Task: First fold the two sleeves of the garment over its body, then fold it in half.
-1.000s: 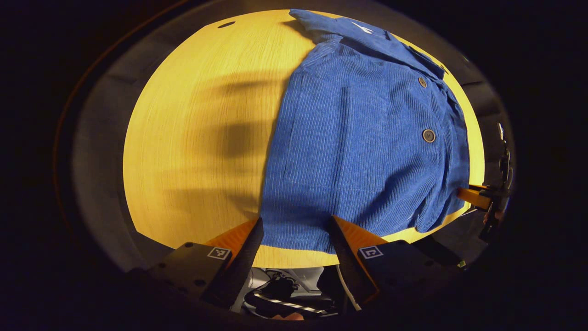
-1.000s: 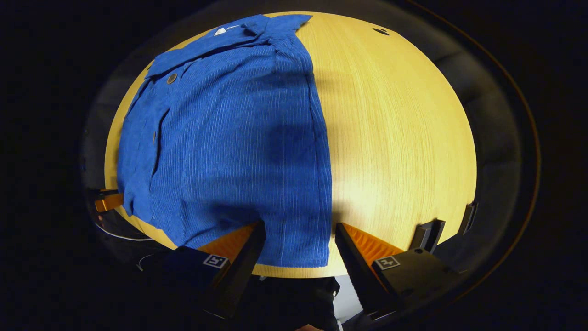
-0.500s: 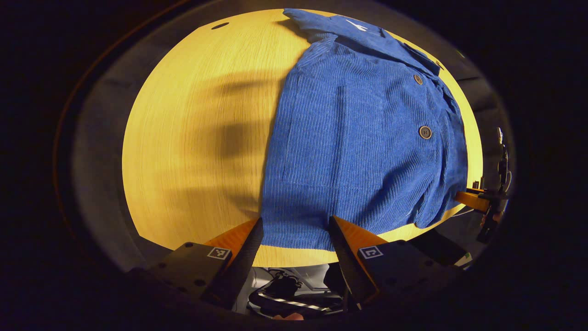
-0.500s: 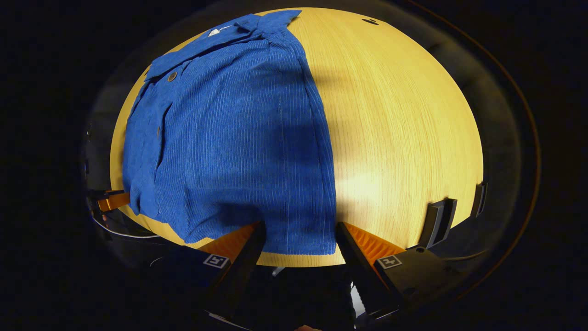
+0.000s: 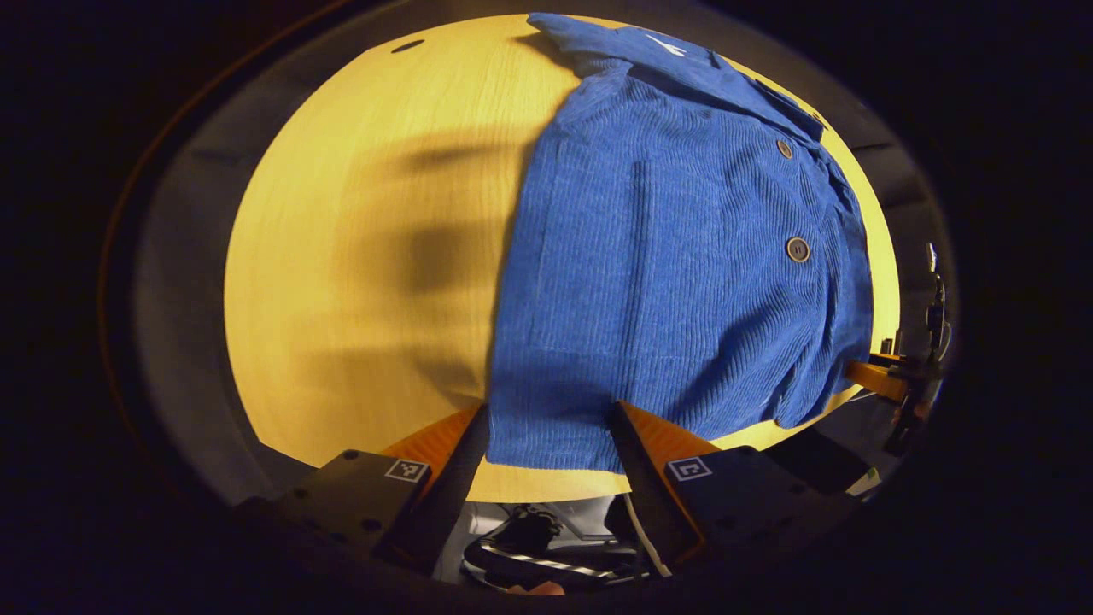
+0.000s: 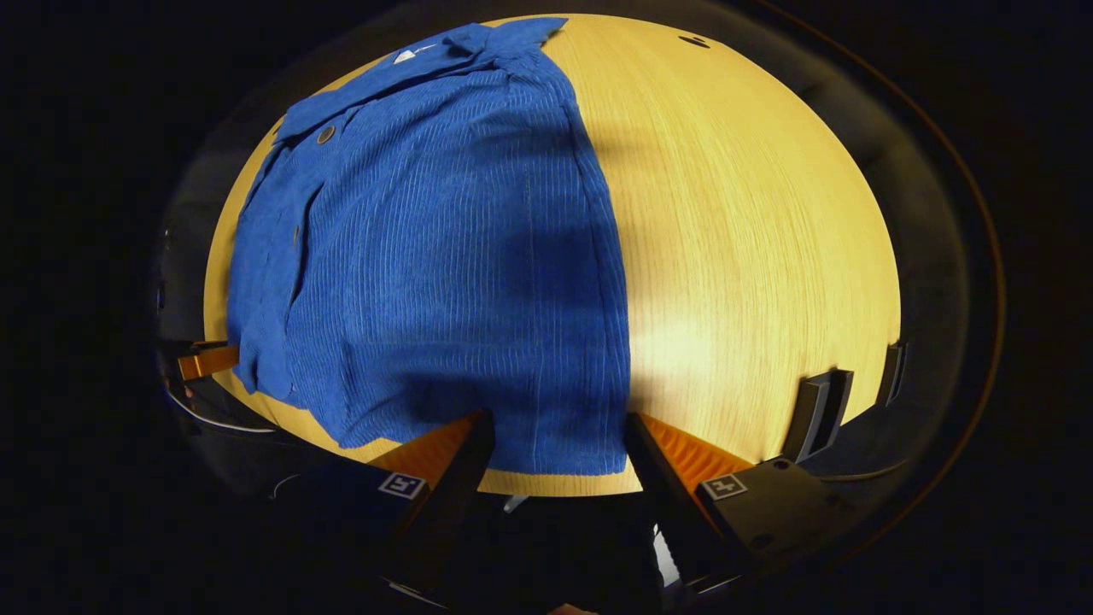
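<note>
Hovering at the near hem, low centre of each view, the left gripper [image 5: 546, 427] and right gripper [image 6: 555, 436] both stand with jaws spread apart, gripping nothing. Best, I'd judge, to pinch both hem corners level (sleeves look already folded in) and carry them toward the collar [image 5: 675, 60] at frame top. The blue garment [image 6: 444, 256] lies flat; bare tabletop [image 6: 751, 256] flanks it.
</note>
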The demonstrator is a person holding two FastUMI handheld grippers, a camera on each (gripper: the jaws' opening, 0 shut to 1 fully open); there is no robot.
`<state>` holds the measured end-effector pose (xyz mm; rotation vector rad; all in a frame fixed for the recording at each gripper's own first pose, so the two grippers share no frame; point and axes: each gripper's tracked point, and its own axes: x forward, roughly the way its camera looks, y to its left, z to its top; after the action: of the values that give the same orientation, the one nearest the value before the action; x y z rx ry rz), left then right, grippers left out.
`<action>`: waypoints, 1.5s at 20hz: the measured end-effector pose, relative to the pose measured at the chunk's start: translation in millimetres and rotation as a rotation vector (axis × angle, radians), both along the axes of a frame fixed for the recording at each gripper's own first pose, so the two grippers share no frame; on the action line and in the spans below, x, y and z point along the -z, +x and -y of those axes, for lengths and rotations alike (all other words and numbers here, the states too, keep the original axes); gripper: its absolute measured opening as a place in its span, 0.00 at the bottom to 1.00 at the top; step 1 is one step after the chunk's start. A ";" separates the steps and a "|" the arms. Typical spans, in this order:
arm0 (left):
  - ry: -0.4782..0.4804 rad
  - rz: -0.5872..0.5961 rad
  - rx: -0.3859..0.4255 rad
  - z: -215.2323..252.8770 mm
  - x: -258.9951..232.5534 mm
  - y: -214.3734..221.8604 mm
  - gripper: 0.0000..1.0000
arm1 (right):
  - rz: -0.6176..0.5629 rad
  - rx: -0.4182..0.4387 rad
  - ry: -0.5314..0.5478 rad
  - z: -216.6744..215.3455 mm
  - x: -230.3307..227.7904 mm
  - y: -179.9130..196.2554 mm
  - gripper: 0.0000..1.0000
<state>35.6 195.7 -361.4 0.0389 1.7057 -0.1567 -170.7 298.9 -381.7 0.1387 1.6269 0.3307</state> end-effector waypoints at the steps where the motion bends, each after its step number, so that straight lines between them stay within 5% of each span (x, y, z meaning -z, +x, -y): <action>1: 0.007 0.007 0.030 -0.3 1.2 1.9 0.84 | 0.000 0.000 -0.004 0.3 -0.3 -0.5 1.00; 8: 0.046 -0.022 0.039 0.1 -1.0 1.4 0.84 | -0.008 -0.004 -0.007 -2.6 0.0 0.5 1.00; 9: 0.042 -0.029 0.031 2.1 -0.4 -1.0 0.84 | 0.001 -0.013 0.003 -5.9 -3.0 0.5 0.93; 10: 0.027 -0.042 0.036 6.4 -1.9 -1.8 0.80 | 0.006 -0.015 0.029 -12.6 -2.7 -0.5 0.73; 13: -0.028 -0.056 0.016 21.3 -3.3 -2.9 0.16 | -0.035 0.020 0.082 -22.5 -5.0 -3.0 0.13; 14: -0.033 -0.046 0.014 21.8 -3.2 -0.9 0.02 | -0.039 0.047 0.095 -24.8 -8.8 -1.0 0.10; 15: -0.041 -0.044 0.014 21.1 -2.1 -3.0 0.03 | -0.047 0.069 0.105 -25.0 -9.4 0.3 0.06; 18: -0.105 -0.014 -0.043 26.5 -5.7 0.1 0.00 | -0.048 0.093 0.134 -27.7 -11.1 -1.0 0.05; 22: -0.136 0.044 -0.009 27.0 -33.8 12.9 0.00 | -0.005 0.103 0.179 -34.9 -41.0 8.1 0.05; 30: -0.191 0.252 0.072 35.7 -117.6 82.9 0.00 | 0.168 0.125 0.291 -44.2 -139.2 92.3 0.05</action>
<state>118.5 160.0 -243.8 -0.0208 1.4330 -0.3531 -78.4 343.1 -242.5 0.4213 1.3904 0.4694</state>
